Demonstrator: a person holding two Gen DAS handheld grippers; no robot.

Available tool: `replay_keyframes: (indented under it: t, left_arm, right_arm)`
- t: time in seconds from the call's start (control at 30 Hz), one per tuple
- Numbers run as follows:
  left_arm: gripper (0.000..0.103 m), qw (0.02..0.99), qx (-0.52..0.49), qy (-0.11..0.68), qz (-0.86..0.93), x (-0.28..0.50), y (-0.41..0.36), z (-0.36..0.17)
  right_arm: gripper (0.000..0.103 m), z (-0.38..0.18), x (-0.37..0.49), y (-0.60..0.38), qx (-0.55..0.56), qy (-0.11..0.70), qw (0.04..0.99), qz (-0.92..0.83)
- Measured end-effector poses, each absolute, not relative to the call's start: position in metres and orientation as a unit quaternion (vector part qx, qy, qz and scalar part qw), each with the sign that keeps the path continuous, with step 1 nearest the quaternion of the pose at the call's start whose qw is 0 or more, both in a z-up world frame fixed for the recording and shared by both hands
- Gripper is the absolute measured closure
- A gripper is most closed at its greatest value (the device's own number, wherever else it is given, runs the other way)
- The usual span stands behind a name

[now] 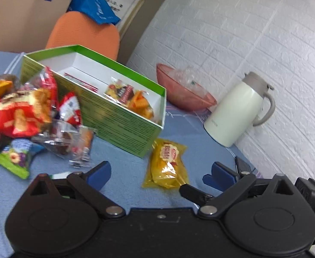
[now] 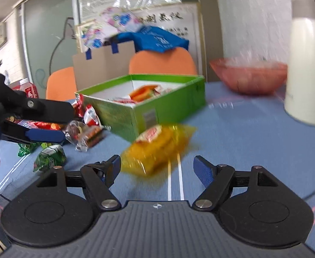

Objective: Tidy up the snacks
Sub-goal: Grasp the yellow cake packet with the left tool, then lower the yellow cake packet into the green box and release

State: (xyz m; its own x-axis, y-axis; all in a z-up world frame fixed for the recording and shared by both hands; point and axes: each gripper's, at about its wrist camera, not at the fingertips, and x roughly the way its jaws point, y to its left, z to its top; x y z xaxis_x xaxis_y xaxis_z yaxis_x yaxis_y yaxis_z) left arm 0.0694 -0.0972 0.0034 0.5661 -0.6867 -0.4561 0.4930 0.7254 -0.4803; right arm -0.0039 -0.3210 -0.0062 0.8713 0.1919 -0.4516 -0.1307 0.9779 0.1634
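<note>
Two tools, my left tool [image 1: 160, 171] and right tool [image 2: 157, 167], both spread wide and empty, flank the yellow snack packet [image 2: 157, 148] lying on the counter [image 1: 125, 172] beside the green box [image 1: 123, 126], ready for boxing.

bench [image 1: 125, 172]: wearing a blue cloth | green box [image 1: 123, 126] sitting on it, holding snacks | yellow packet [image 1: 168, 165] lying just beside the box corner | snack pile [image 1: 22, 116] lying loose beside the box | pink bowl [image 1: 185, 99] and cream jug [image 1: 237, 111] standing by the wall
</note>
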Motion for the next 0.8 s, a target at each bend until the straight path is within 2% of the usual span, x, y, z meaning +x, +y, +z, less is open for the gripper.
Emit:
replay_keyframes:
  t: [0.33,0.37,0.4,0.43,0.63,0.7,0.8]
  left_arm:
    - [0.000,0.834,-0.128,0.379,-0.380,0.126,-0.148,-0.019]
    - [0.005,0.832,-0.128,0.384,-0.380,0.130,-0.150,-0.020]
    - [0.015,0.829,-0.127,0.390,-0.380,0.134,-0.153,-0.022]
    - [0.017,0.825,-0.128,0.396,-0.382,0.136,-0.154,-0.023]
    - [0.016,0.819,-0.137,0.404,-0.384,0.135,-0.152,-0.033]
    - [0.023,0.819,-0.141,0.404,-0.383,0.135,-0.152,-0.036]
    - [0.027,0.821,-0.144,0.400,-0.381,0.129,-0.152,-0.033]
  right_arm:
    - [0.000,-0.012,0.016,-0.307,0.070,0.255,0.960,0.090]
    - [0.000,-0.012,0.020,-0.306,0.071,0.258,0.959,0.089]
    - [0.000,-0.013,0.024,-0.304,0.071,0.262,0.959,0.085]
    - [0.000,-0.013,0.026,-0.304,0.070,0.266,0.958,0.082]
    - [0.000,-0.019,0.033,-0.306,0.081,0.274,0.954,0.087]
    - [0.012,-0.019,0.031,-0.308,0.094,0.271,0.953,0.094]
    - [0.025,-0.019,0.027,-0.305,0.080,0.265,0.957,0.086]
